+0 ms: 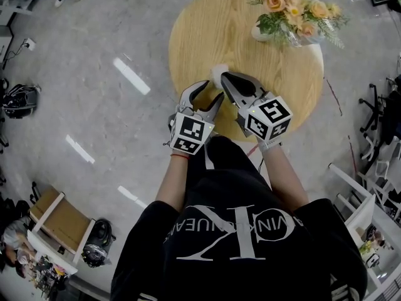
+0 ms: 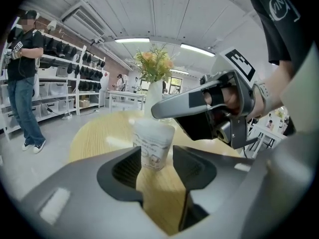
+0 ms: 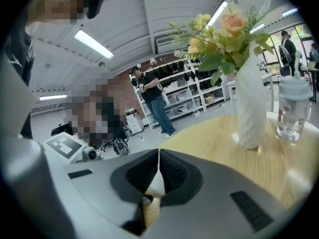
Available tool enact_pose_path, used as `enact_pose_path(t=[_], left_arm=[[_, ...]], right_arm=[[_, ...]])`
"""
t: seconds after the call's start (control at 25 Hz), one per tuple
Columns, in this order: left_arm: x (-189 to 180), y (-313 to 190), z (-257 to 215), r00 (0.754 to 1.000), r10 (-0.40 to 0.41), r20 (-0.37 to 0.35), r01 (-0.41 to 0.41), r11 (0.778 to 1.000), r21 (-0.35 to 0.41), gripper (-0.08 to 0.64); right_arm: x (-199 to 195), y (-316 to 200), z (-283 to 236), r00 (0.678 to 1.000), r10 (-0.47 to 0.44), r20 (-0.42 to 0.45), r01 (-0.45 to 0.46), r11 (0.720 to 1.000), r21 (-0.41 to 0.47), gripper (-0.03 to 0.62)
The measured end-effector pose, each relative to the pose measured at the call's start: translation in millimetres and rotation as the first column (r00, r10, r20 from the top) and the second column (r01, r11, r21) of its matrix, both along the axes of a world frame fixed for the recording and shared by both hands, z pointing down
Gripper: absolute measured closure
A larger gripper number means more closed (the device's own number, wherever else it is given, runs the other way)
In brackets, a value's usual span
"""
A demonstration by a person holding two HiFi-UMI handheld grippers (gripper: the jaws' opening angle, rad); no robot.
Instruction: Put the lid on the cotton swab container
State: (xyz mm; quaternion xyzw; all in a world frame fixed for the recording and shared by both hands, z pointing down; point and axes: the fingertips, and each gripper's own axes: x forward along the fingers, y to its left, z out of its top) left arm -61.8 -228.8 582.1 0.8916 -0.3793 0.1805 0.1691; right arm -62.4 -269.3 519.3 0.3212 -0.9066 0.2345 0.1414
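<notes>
Table (image 1: 200,30): near rim at 6 o'clock lies under both grippers; bare top from 9 to 12. Flower vase (image 1: 268,31) and clear bottle (image 3: 293,108) crowd 1 o'clock. Cotton swab container (image 2: 153,143) stands near 6, ahead of the left gripper (image 1: 213,89), jaws wide. Right gripper (image 1: 224,76), jaws together, tip just above the container, plain only in the left gripper view.

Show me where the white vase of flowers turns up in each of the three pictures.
Head view: the vase stands top right, at the far edge of the round wooden table.
Left gripper view: the vase is in the middle, behind the cotton swab container.
Right gripper view: the vase is right of centre, large and close.
Shared landmark: the round wooden table, under it in all three.
</notes>
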Motion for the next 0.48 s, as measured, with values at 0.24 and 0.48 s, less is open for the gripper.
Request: enact_pose_path(t=[0.24,0.48], left_arm=[[-10,0,-25,0.997,-0.035,-0.066,0.038,0.999,0.039,0.403],[-34,-4,-43,0.992,-0.106,-0.062,0.110,0.991,0.073,0.509]], right_arm=[[16,-5,-14,0.999,0.029,0.025,-0.030,0.999,0.035,0.575],[30,-8,-29,0.997,0.065,0.039,-0.067,0.996,0.064,0.577]])
